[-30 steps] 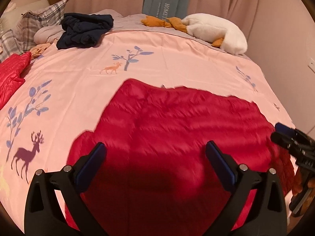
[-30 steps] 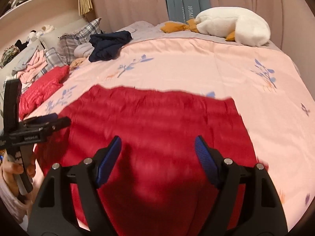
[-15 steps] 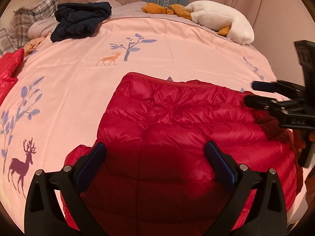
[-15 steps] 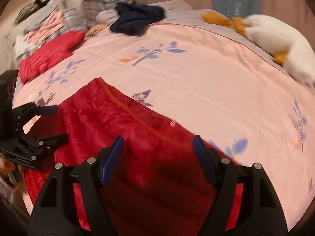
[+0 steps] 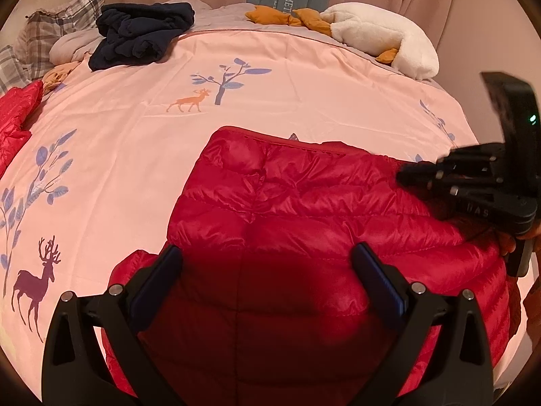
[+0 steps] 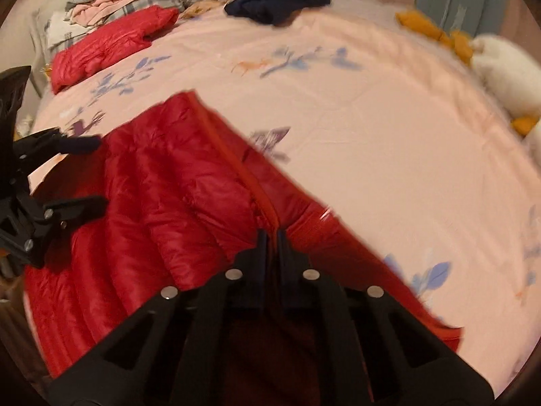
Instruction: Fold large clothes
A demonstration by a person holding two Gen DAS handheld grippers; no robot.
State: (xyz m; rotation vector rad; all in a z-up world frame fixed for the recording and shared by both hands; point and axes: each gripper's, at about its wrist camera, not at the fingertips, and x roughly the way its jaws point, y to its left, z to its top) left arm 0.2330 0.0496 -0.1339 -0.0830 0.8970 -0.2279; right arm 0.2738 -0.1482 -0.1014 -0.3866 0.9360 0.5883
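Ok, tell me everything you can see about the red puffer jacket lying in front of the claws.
The red puffer jacket is shiny, quilted in horizontal channels, puffy, with a piped seam along its far edge. It lies spread on the pink bedspread. The right claw is shut on that edge; the left claw hangs open above it.

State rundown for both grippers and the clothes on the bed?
left gripper: open, over the red down jacket, holding nothing
right gripper: shut on the jacket's far edge
red down jacket: spread on the bed, edge pinched, not yet folded
second red jacket: folded, set aside
navy garment: crumpled heap
bedspread: flat
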